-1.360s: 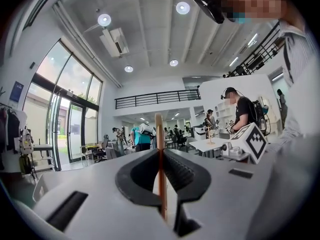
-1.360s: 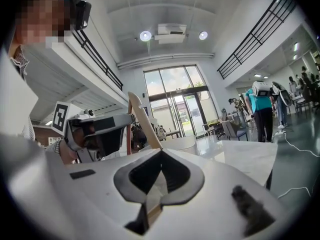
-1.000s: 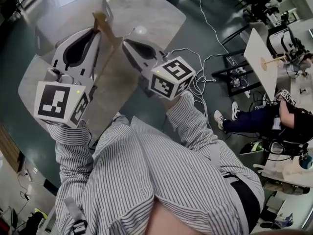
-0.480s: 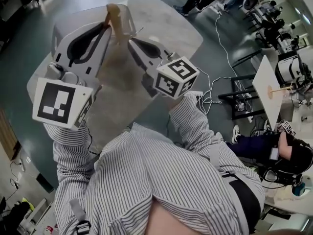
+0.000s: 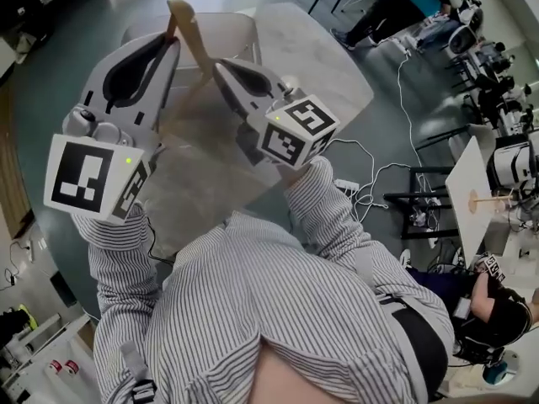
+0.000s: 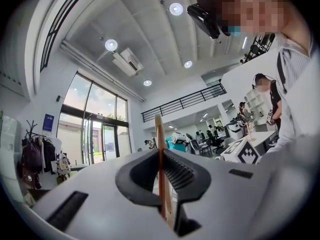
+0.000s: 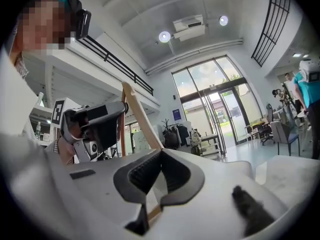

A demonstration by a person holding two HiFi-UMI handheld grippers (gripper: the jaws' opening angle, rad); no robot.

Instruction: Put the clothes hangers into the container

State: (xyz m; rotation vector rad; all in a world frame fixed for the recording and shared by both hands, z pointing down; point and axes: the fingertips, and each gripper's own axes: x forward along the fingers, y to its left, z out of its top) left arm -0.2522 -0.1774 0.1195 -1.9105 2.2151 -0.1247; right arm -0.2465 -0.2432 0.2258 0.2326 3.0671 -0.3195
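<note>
My left gripper (image 6: pixel 161 153) is almost closed, its jaws pinched on a thin wooden clothes hanger (image 6: pixel 159 134) that stands straight up between them. My right gripper (image 7: pixel 160 153) is clamped on another arm of the same hanger, which slants up and to the left from its tips. In the head view, the hanger is raised off the grey round table (image 5: pixel 324 70), with its top end overlapping the pale container (image 5: pixel 240 30).

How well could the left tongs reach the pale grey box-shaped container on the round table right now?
Probably yes. The left tongs, clamped on the thin wooden clothes hanger, hover right by the pale grey box-shaped container, and nothing shows between them. The right tongs grip the same hanger.
</note>
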